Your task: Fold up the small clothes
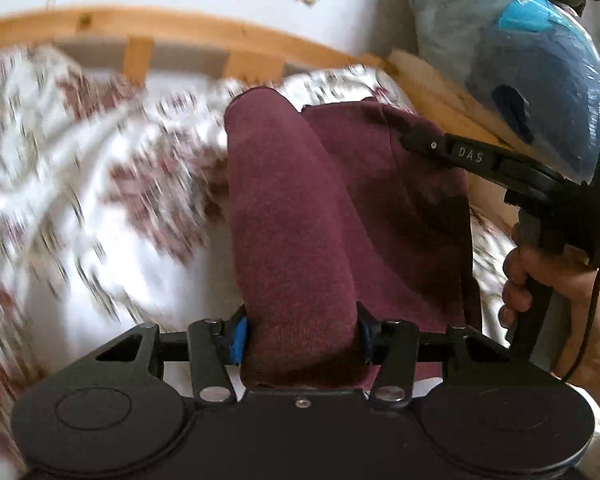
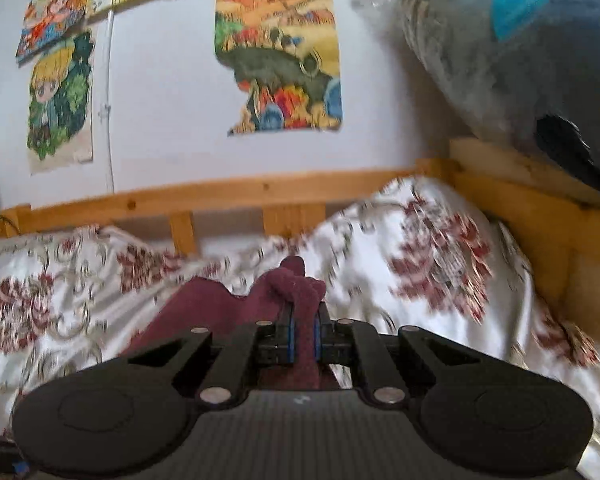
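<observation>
Garment (image 1: 300, 220), maroon, runs lengthwise from left gripper (image 1: 302, 336) toward the wooden bed rail (image 1: 180, 28); left gripper clamps its near end, right gripper (image 2: 304, 336) pinches a bunched corner nearer that rail.

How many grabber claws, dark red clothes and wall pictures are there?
Grabber claws: 2, the left gripper and the right gripper.
Dark red clothes: 1, the maroon garment, which both hold.
Wall pictures in the right wrist view: 5, such as the torn poster and the cartoon girl.
Total: 8.
</observation>
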`<state>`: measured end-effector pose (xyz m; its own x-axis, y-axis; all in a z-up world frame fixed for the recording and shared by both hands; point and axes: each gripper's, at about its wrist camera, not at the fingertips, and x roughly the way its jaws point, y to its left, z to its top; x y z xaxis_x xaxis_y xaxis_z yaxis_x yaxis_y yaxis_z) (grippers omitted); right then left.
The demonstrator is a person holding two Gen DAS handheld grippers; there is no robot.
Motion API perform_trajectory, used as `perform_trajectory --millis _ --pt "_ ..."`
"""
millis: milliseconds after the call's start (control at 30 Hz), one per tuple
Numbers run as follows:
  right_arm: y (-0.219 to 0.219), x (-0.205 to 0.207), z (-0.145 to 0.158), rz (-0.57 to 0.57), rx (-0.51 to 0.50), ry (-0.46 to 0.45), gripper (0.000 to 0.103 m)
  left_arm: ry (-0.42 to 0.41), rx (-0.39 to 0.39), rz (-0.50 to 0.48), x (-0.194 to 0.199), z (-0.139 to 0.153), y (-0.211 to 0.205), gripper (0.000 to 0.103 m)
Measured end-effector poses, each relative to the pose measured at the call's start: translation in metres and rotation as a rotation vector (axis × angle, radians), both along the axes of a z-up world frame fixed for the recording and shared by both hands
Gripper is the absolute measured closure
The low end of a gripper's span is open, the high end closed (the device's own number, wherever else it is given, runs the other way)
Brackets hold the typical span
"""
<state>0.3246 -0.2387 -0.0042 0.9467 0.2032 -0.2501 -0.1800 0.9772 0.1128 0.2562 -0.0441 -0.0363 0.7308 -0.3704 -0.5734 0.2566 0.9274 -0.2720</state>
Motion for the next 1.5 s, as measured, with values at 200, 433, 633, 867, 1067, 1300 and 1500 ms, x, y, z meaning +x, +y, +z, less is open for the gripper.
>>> perform_trajectory --millis 200,433,633,867,1067,1300,1500 --pt "0.020 0.045 -0.028 0.036 -0.002 0.052 0.092 0.004 0.082 0.063 0.026 -0.021 0.009 0.051" --pt "0.017 0.064 -0.067 0.002 -0.057 0.136 0.089 0.044 0.112 0.079 0.030 -0.042 0.010 0.048" --pt "0.001 0.060 -0.082 -0.083 -0.072 0.183 0.052 0.093 -0.007 0.126 0.035 -0.050 0.024 0.042" --pt "-0.005 0.044 -0.073 -0.133 -0.052 0.188 0.021 0.161 -0.210 0.188 0.041 -0.056 0.045 0.038" --pt "0.004 0.012 -0.053 -0.130 -0.079 0.132 0.002 0.130 -0.177 0.204 0.035 -0.045 0.040 0.016" --pt "0.006 -0.036 -0.023 -0.160 -0.079 0.040 0.000 0.019 -0.134 0.247 0.010 -0.011 0.042 0.002" --pt "0.002 -0.089 -0.006 -0.189 -0.002 -0.034 0.000 -0.086 -0.061 0.242 -0.019 0.025 0.041 0.001"
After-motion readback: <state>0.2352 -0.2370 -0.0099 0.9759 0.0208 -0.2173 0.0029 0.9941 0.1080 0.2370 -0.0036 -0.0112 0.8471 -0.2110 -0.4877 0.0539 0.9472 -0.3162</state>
